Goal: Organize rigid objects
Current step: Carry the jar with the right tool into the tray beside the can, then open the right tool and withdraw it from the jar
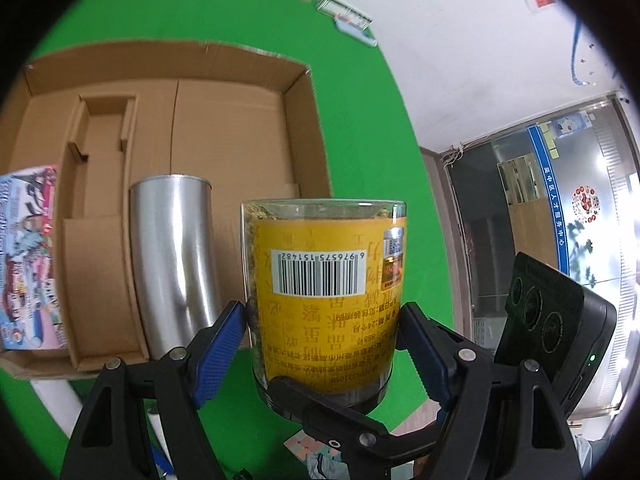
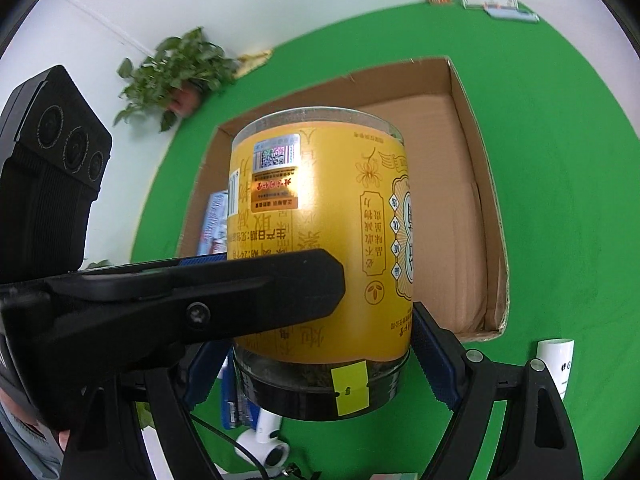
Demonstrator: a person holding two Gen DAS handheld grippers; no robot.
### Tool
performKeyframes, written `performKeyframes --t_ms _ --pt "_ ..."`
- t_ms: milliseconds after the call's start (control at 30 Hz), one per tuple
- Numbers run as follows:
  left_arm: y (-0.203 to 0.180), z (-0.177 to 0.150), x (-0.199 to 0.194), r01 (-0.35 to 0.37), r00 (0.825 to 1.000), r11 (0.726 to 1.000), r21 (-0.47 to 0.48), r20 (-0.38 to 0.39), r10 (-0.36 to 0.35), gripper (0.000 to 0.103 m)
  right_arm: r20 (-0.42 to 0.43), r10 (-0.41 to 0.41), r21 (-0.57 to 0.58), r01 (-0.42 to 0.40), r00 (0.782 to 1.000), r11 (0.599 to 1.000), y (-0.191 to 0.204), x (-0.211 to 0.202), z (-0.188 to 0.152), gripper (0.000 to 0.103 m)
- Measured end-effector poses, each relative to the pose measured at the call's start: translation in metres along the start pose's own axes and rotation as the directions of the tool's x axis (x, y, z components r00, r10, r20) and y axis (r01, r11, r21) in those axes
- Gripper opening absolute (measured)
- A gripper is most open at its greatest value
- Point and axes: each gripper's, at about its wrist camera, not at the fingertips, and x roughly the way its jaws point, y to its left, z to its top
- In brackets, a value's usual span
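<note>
One jar, two grippers, one box

Beyond both jaws lies one open cardboard box (image 1: 224, 128) on the green table (image 1: 360, 128), holding one steel tin (image 1: 174, 256); left gripper (image 1: 322, 320) and right gripper (image 2: 320, 344) together clamp one yellow-labelled jar (image 1: 326, 300), upside down.

The jar (image 1: 326, 300) sits between the pads of both hand-held grippers: the left hand-held gripper (image 1: 320, 336) clamps it from two sides, and the right hand-held gripper (image 2: 320, 344) clamps it crosswise, one finger (image 1: 320, 404) passing across the jar's lid end. The jar hangs above the table (image 1: 368, 140), at the near edge of the cardboard box (image 1: 304, 128). In the left wrist view, inside the box, a metal can (image 1: 172, 256) stands just left of the jar, a cardboard insert (image 1: 100, 216) lies left of the can, and a printed carton (image 1: 28, 256) occupies the box's far left. Small packets (image 1: 340, 8) lie on the table beyond the box. In the right wrist view, a potted plant (image 2: 180, 72) stands behind the box and a cup (image 2: 556, 364) on the table to its near right.
</note>
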Motion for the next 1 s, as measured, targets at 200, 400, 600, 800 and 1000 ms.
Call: performKeyframes --t_ms 200,400,600,800,1000 --pt "0.026 0.016 0.031 0.013 0.998 0.998 -0.061 -0.056 -0.016 0.078 -0.056 -0.011 0.028 0.013 0.998 1.0 -0.03 0.043 0.016 0.083" --pt "0.045 0.018 0.052 -0.01 0.994 0.994 -0.106 -0.111 -0.002 0.078 -0.106 0.0 0.047 0.005 0.994 0.999 -0.047 0.083 0.022 0.083" --pt "0.047 0.014 0.052 -0.025 0.992 0.995 -0.097 -0.127 0.013 0.076 -0.139 -0.025 0.077 0.036 0.99 0.996 -0.055 0.109 0.009 0.084" --pt "0.038 0.015 0.021 -0.097 0.995 0.994 -0.051 -0.037 0.095 0.076 -0.166 -0.081 0.073 0.094 0.983 0.993 -0.05 0.126 0.013 0.089" --pt "0.025 -0.012 -0.037 -0.246 0.959 0.969 -0.003 0.146 0.244 0.076 -0.129 -0.082 0.033 0.087 0.988 0.996 -0.038 0.108 0.005 0.102"
